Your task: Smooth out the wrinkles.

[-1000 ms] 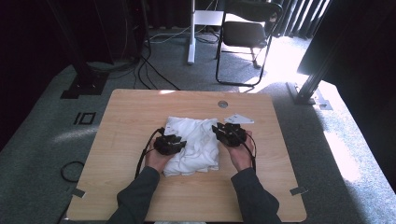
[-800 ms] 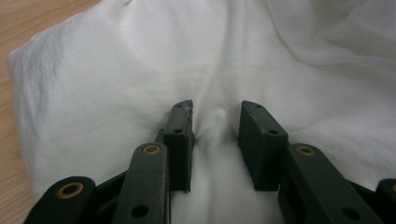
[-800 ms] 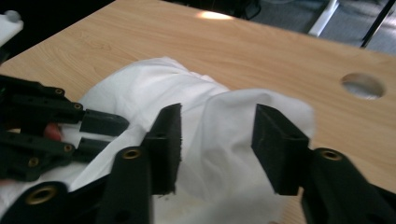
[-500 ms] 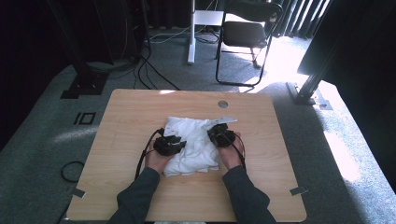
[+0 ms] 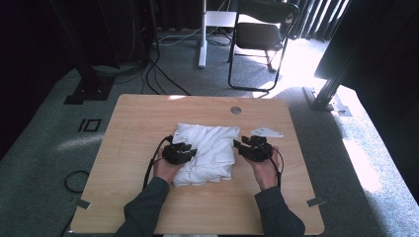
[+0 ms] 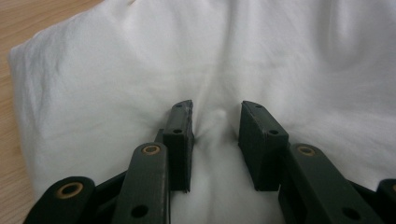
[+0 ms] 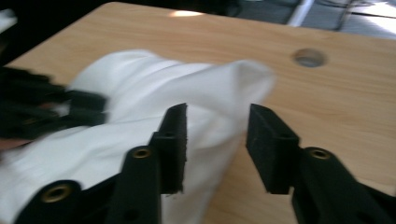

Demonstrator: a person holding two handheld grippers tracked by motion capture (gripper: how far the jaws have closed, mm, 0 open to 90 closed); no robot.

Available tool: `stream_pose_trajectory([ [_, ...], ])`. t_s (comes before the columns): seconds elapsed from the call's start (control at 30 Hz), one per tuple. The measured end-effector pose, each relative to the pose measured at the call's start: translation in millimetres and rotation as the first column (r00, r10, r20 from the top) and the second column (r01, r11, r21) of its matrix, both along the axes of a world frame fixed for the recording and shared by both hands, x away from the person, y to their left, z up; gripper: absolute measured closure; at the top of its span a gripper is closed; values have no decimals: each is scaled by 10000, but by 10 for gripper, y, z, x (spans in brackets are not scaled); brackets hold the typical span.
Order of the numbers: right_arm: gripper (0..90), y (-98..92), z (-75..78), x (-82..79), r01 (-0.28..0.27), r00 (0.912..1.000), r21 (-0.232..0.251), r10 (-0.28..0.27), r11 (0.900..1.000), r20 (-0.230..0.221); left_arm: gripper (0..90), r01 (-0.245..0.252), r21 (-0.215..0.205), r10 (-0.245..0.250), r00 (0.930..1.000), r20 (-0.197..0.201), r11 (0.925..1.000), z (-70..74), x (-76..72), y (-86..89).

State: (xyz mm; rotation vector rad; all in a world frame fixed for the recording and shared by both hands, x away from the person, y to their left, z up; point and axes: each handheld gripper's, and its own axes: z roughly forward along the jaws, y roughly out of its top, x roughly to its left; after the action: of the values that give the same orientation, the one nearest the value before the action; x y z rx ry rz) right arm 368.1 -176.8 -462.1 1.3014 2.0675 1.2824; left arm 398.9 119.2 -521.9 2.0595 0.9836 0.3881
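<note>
White cloth [image 5: 207, 150] bunches between pinching left tongs [image 5: 185, 152]; right tongs [image 5: 245, 146], just opening, stand beside it.

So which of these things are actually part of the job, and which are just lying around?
Part of the job:
- white cloth, bunched between the left gripper's jaws
- right gripper, open at the cloth's edge
- table under it

Just lying about:
- chair
- floor cables
- white pole
</note>
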Motion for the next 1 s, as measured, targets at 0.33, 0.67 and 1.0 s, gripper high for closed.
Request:
stream_pose_trajectory([
  [0.33, 894, 181, -268, -60, -240, 9971, -122, 231, 9996, -728, 659, -99, -47, 99, 9999, 111, 9999, -3, -19, 2],
  [0.67, 687, -139, -364, -493, -257, 9877, -413, 190, 9988, -1555, 546, -188, -597, 208, 9993, 325, 9980, 113, -139, 34],
  [1.0, 461, -31, -175, -354, -13, 9993, 162, 19, 9999, -365, 505, 557, -836, -467, 9933, 1055, 9949, 339, -455, -2],
])
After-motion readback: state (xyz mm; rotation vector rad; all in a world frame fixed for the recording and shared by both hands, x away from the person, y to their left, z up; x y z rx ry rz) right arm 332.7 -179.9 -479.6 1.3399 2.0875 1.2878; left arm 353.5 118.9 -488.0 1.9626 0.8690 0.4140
